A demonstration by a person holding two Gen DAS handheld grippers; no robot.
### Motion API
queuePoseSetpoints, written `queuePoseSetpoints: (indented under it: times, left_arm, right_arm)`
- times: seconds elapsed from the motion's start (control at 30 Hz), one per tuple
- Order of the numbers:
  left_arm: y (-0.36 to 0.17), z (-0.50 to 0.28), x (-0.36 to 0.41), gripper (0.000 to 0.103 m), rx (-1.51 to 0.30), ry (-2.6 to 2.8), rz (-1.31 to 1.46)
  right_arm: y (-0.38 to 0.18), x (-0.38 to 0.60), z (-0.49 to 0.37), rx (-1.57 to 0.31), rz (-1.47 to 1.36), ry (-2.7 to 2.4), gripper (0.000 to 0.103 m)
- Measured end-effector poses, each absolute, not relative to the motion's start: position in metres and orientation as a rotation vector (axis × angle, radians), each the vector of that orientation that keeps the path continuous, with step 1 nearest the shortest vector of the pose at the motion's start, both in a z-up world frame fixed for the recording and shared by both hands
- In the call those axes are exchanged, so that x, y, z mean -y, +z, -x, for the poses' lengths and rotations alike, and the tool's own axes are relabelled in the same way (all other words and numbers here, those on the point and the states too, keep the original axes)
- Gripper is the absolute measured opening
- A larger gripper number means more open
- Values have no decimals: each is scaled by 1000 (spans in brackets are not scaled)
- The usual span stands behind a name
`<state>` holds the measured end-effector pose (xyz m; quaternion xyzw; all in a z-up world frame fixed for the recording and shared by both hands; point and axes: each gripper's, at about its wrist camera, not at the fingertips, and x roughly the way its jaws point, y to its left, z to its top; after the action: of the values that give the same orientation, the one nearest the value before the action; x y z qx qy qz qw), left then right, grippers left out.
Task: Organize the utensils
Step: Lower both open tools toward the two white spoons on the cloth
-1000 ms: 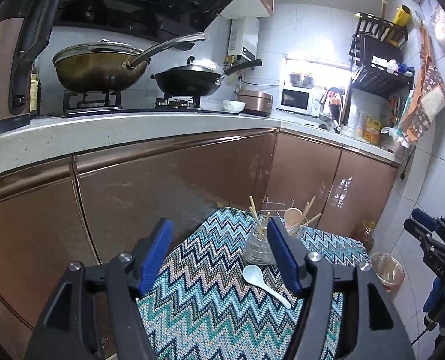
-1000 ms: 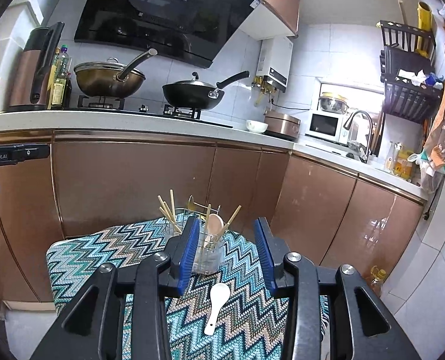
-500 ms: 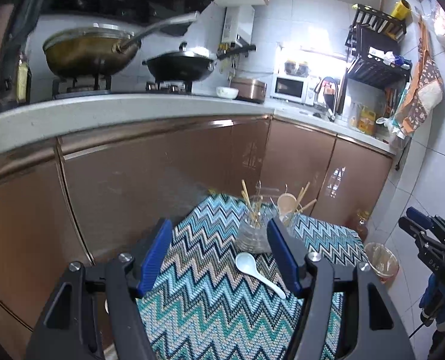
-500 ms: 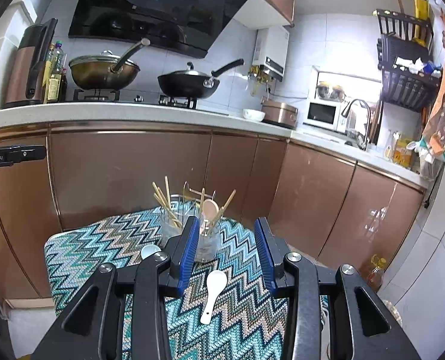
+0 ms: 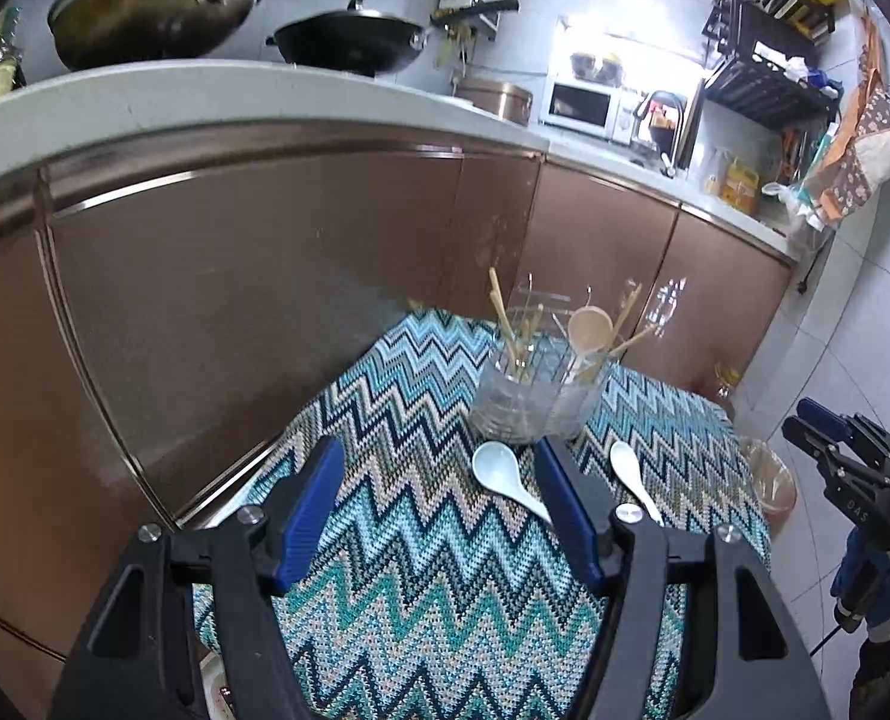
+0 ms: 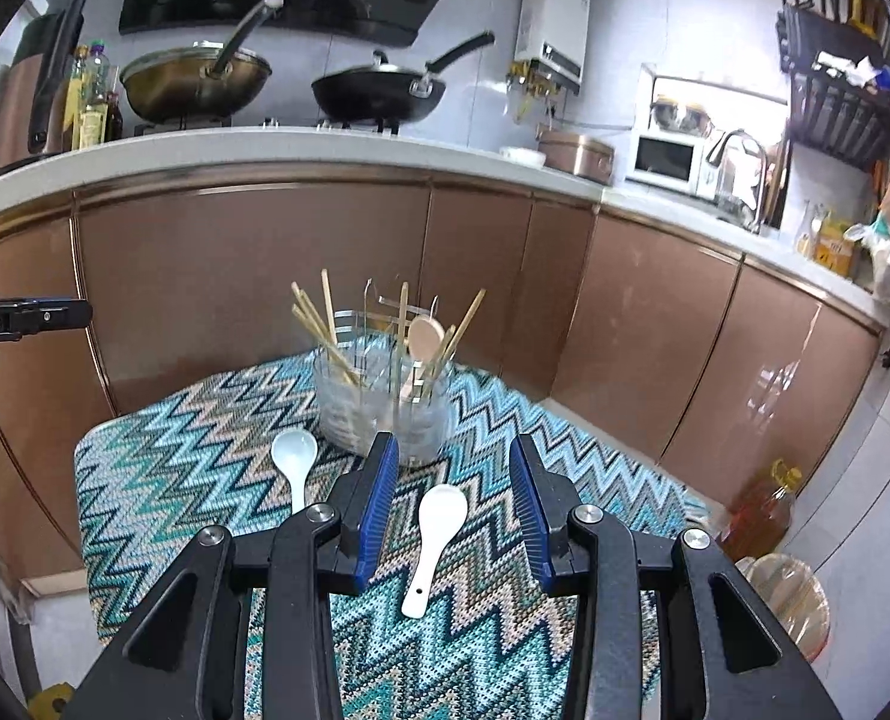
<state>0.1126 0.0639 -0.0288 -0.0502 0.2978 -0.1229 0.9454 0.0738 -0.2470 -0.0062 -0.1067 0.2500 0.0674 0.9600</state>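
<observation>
Zigzag-patterned cloth (image 6: 175, 480) over low table – clear utensil holder (image 6: 379, 408), two white spoons (image 6: 439, 534) (image 6: 294, 462) lying flat

1. Both cameras have dipped: the stove and pans have slid toward the top edge, and the zigzag cloth (image 5: 445, 588) fills more of each view.
2. The left gripper (image 5: 439, 510) has come nearer the glass holder (image 5: 535, 390); its right finger now crosses the handle of the left spoon (image 5: 496, 468).
3. The second spoon (image 5: 628, 468) now shows in the left view.
4. The right gripper (image 6: 452, 510) has come down around that spoon, not gripping it.
</observation>
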Motion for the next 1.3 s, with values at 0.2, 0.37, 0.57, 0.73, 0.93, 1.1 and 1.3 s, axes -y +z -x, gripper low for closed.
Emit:
queuePoseSetpoints:
  times: [0.2, 0.37, 0.57, 0.73, 0.93, 1.1, 1.3]
  left_arm:
    - [-45, -128, -65, 64, -659, -252, 119]
    - [-57, -141, -64, 64, -695, -248, 121]
    - [-70, -156, -60, 64, -733, -250, 115]
    - [-79, -165, -57, 64, -762, -256, 120]
    - [-87, -173, -52, 64, -790, -264, 127]
    - [-92, -179, -49, 64, -810, -268, 132]
    - [-99, -185, -44, 64, -839, -280, 129]
  right_arm:
    - [-26, 248, -92, -559, 215, 161, 38]
    - [-37, 254, -104, -588, 208, 163, 38]
    - [-50, 263, -119, -625, 197, 159, 38]
    - [-59, 266, -128, -645, 188, 164, 38]
    - [-64, 268, -139, -658, 184, 175, 38]
    - [-65, 268, -148, -668, 178, 189, 38]
    - [-70, 271, -159, -691, 157, 211, 38]
